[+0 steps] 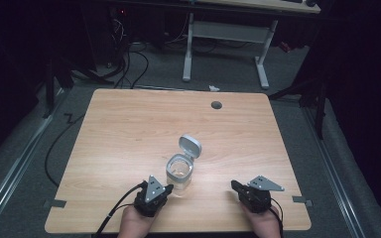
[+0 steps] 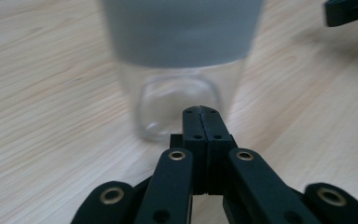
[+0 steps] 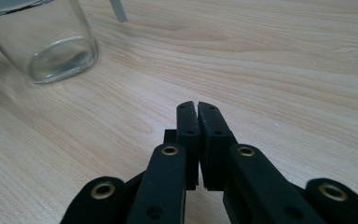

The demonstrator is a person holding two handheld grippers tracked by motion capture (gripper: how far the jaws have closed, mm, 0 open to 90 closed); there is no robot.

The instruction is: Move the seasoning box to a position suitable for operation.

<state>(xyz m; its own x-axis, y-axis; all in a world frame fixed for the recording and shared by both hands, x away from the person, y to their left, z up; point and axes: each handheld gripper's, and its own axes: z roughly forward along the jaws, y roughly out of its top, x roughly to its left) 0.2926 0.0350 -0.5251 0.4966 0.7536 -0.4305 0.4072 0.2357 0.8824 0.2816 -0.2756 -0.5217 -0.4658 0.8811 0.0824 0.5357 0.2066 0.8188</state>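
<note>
The jar (image 1: 179, 173) stands on the surface (image 1: 129, 129), directly in front of the left hand-held gripper (image 1: 167, 189) and almost touching its tips. It is a clear jar with a grey collar, and its grey lid (image 1: 189, 146) is flipped up and back on the far side. It looks empty. In the left gripper view the jar (image 2: 179, 70) is very close, just beyond the clenched jaws, which grasp nothing.

The right hand-held gripper (image 1: 234, 185) rests well apart from the jar, on its right side. Its jaws are also pressed together, with only a thin slit between them and nothing inside. In the right gripper view the jar (image 3: 46, 42) is far to the upper left.

I think the next step needs the left jaws to open wide first, because clenched tips can only push the jar. Then they should take the clear body low, under the collar, so the jar does not tip. The right one can then reach the lid.

I can read no brand, label or writing anywhere.
</note>
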